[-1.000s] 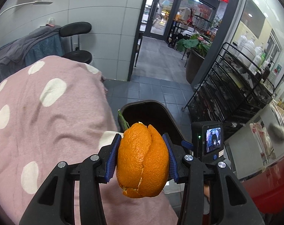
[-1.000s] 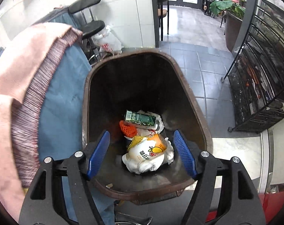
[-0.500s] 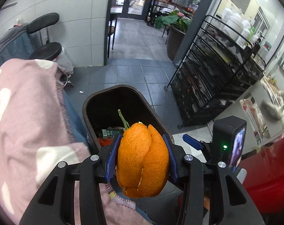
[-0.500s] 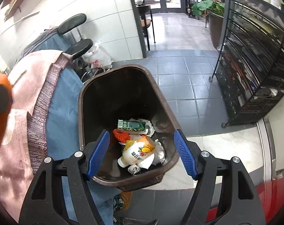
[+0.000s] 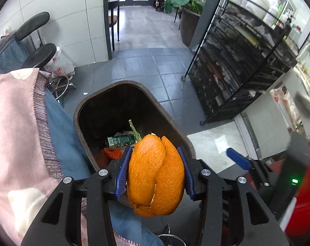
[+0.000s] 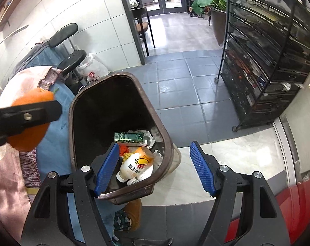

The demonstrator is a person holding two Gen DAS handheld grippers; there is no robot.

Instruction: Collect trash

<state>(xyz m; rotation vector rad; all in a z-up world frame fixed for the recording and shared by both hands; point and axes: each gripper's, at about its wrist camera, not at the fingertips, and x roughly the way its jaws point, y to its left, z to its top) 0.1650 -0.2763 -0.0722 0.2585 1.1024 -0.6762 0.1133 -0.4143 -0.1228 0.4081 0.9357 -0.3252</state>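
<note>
My left gripper [image 5: 153, 170] is shut on an orange peel [image 5: 156, 176] with a green stem, held above the near rim of a brown trash bin [image 5: 84, 104]. The peel also shows at the left of the right wrist view [image 6: 32, 100], behind the left gripper's black finger. The bin [image 6: 161, 127] holds a white juice bottle [image 6: 137, 167], a green carton [image 6: 129, 137] and orange netting [image 6: 124, 149]. My right gripper [image 6: 155, 167] is open and empty over the bin's near right rim.
A pink dotted sleeve [image 5: 13, 127] and blue trousers [image 5: 60, 135] lie left of the bin. A black wire rack [image 6: 267, 61] stands right on the grey tile floor. A black stool [image 6: 73, 59] and white bag [image 6: 93, 69] sit behind the bin. A red surface [image 6: 294, 209] is bottom right.
My left gripper has swung with the peel from over the pink sleeve to above the bin. My right gripper has pulled back and to the right, staying open.
</note>
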